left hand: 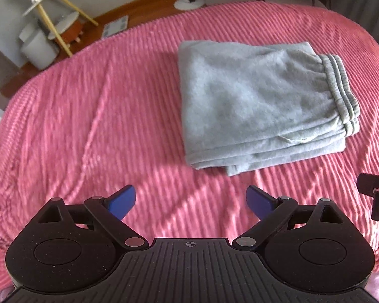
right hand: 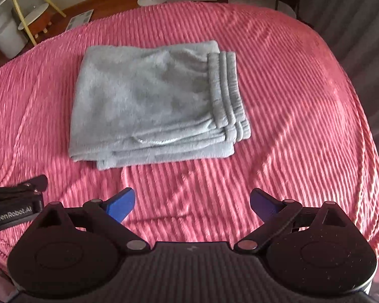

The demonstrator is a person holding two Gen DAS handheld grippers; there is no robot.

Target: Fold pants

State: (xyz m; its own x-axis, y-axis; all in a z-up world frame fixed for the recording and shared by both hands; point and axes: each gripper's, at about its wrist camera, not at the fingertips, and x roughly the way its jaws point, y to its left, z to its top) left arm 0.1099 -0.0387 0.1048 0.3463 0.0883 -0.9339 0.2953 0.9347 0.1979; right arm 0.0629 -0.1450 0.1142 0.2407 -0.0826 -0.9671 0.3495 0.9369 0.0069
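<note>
Grey sweatpants [left hand: 255,106] lie folded into a compact rectangle on the pink ribbed bedspread [left hand: 88,116], with the elastic waistband on the right side. They also show in the right wrist view [right hand: 151,106]. My left gripper [left hand: 190,202] is open and empty, held above the bedspread in front of the pants, apart from them. My right gripper [right hand: 192,203] is open and empty too, also short of the pants. The left gripper's side shows at the left edge of the right wrist view [right hand: 15,202].
The bed's far edge curves across the top. Beyond it are a wooden floor, a small tiered side table [left hand: 45,7], grey round stools [left hand: 38,48] and a white fan base [left hand: 189,2]. A grey curtain [right hand: 361,25] hangs at the right.
</note>
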